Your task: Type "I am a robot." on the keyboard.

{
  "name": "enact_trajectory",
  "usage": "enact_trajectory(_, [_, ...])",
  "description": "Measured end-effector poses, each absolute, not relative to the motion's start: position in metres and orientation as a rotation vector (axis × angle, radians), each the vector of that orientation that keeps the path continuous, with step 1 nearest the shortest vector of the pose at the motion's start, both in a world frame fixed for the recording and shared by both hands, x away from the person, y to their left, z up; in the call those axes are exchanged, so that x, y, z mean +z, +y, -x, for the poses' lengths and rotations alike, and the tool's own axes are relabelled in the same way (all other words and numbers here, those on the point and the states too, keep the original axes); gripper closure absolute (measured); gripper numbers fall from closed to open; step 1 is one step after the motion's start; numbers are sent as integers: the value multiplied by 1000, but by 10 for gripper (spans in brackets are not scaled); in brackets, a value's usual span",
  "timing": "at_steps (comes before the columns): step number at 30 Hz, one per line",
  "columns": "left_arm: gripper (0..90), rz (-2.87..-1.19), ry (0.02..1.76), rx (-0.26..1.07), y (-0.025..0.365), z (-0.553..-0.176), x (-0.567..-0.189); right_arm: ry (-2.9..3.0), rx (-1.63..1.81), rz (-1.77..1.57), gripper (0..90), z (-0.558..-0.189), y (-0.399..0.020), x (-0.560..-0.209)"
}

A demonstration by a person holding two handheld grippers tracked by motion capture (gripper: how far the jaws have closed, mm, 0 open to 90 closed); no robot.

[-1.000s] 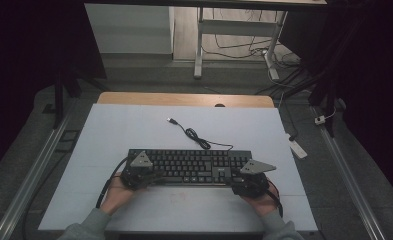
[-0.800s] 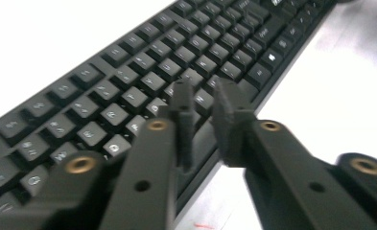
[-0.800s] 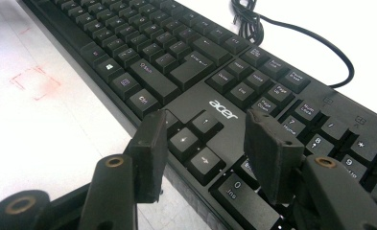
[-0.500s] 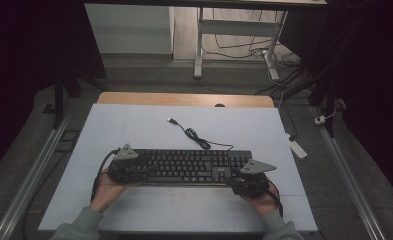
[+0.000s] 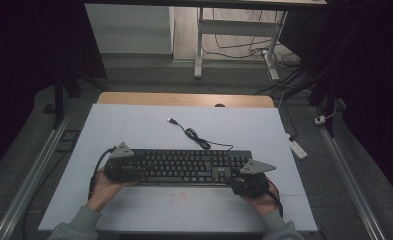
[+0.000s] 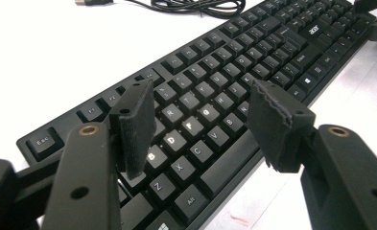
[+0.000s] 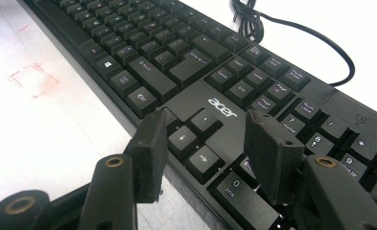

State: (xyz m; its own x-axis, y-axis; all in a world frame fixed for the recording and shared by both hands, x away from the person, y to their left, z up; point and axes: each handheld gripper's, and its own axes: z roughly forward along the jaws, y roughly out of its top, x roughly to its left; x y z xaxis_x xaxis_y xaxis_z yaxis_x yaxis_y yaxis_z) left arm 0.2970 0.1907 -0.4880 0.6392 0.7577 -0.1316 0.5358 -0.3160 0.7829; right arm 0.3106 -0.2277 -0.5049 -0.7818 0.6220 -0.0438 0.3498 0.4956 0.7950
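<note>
- Black plastic keyboard (image 5: 184, 167) lies flat across the near half of the white tabletop (image 5: 134, 125), long edge facing the person, a gripper at each end
- Left gripper (image 6: 200, 120): jaws have just been opening and now stand wide above the letter keys, nothing pressed between the pads; in the high view it sits at the keyboard's left end (image 5: 120, 165)
- Right gripper (image 7: 203, 153): jaws moderately apart over the arrow keys and the near edge at the right end (image 5: 251, 179); whether the pads press on the edge cannot be told from these views
- Risk, one-sided hold: with the left end free, any lift or pull at the right end would likely pivot or drag the keyboard across the table
- Risk, key contact: pads hanging just over the keycaps could press or catch a key if either hand dips
- Risk, cable (image 5: 196, 137): its loose coil lies behind the keyboard with the plug (image 5: 172, 120) free on the table; a shift toward the person could drag it along or snag it
- Hidden: the keyboard's underside and the right jaw tips' contact with the near edge are out of sight
- Hard to read: faint red marks (image 7: 32, 79) on the table near the front edge; their shape is unclear
- Cut off: both forearms leave the high view at the bottom, and the room around the table is dark
</note>
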Motion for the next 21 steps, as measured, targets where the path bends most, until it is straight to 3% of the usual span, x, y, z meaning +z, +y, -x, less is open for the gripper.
enact_trajectory(12, [474, -2001, 1034, 340, 197, -299, -489, 2421, 1168, -818, 505, -311, -228, -505])
enact_trajectory(21, [605, -2016, 1036, 361, 201, -300, -490, 2422, 1166, -817, 505, -311, -228, -505])
